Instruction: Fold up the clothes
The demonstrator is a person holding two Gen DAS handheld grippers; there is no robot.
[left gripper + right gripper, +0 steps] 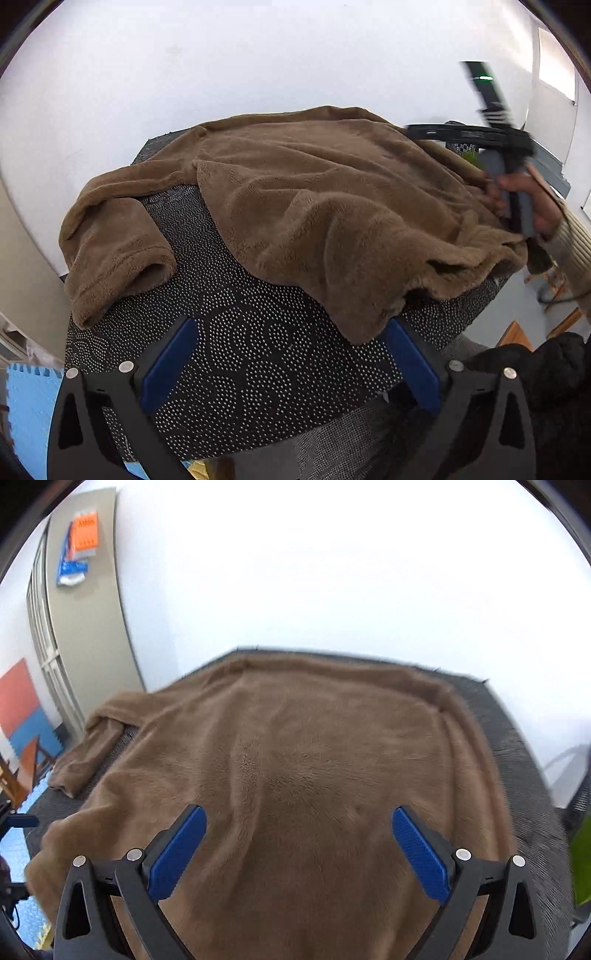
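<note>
Nearest, the left gripper (288, 362) is held open over the black dotted tablecloth (258, 369); the right gripper (299, 845) is likewise spread wide above the brown fleece sweater (314, 192), laid flat across it

Brown fleece garment (314, 206); black white-dotted table cover (258, 350); blue fingers (177, 849).

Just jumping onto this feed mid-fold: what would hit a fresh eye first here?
The brown fleece top fills both views, spread across the dotted dark table, one sleeve flopped out on the left. Both tongs are open and empty: the left tongs over bare table near the hem, the right tongs over the middle of the top. In the left view, a hand holds the other tool at the top's right edge.
</note>
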